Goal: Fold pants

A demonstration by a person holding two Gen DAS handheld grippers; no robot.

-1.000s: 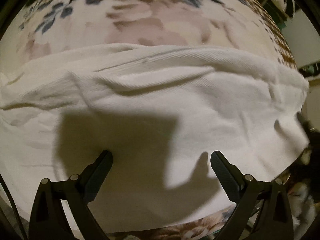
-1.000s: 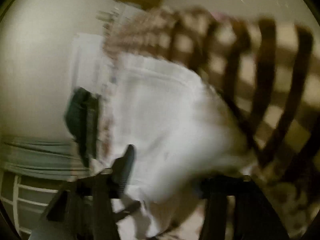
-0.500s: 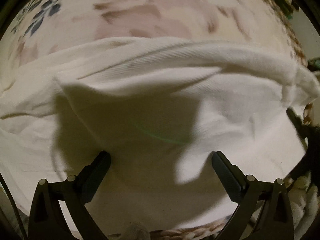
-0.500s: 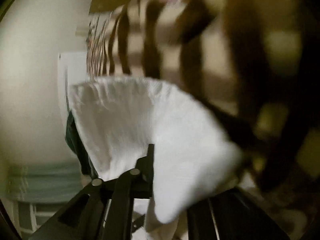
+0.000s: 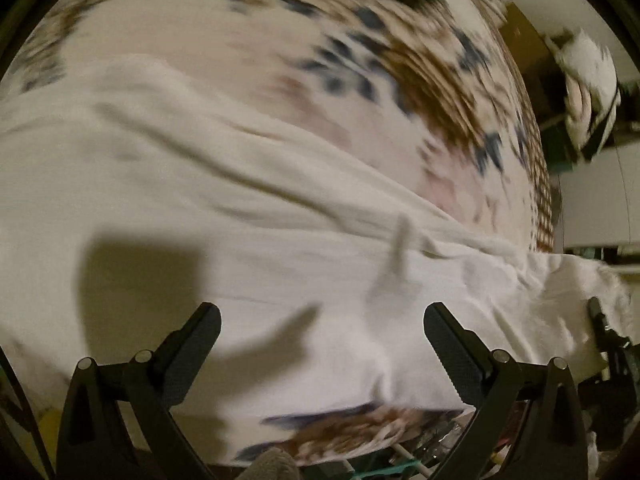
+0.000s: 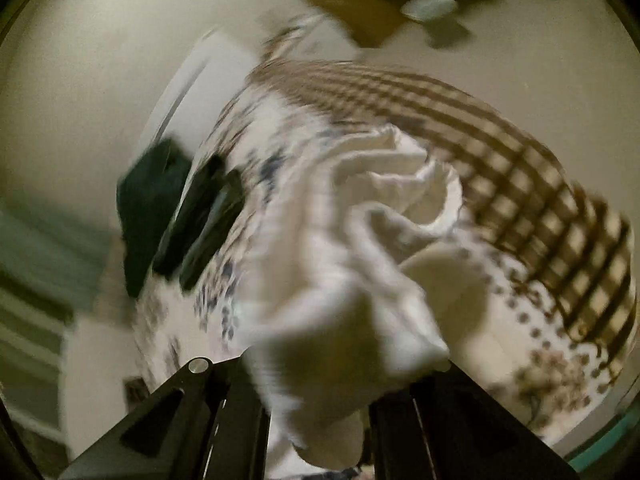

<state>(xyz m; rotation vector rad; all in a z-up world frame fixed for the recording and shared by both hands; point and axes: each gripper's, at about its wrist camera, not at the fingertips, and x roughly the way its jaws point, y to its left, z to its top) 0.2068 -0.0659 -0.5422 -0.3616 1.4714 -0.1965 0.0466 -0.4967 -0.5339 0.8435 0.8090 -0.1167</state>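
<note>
The white pants (image 5: 248, 240) lie spread across a floral cloth surface (image 5: 224, 36) in the left wrist view. My left gripper (image 5: 322, 326) is open and empty, hovering just above the pants near their front edge. In the right wrist view my right gripper (image 6: 320, 396) is shut on a bunched end of the white pants (image 6: 360, 264), which rise in folds away from the fingers. Its fingertips are hidden by the cloth. The right gripper's body shows at the right edge of the left wrist view (image 5: 608, 340).
A brown checked cloth (image 6: 520, 160) covers the far part of the surface. A dark green garment (image 6: 148, 208) and a black object (image 6: 204, 220) lie at the surface's left edge. A cardboard box (image 6: 360, 12) sits on the floor beyond. Both views are motion-blurred.
The right gripper has swung with the gripped pants end, which now bunches in folds in front of it. The left gripper stays open and has shifted over the pants.
</note>
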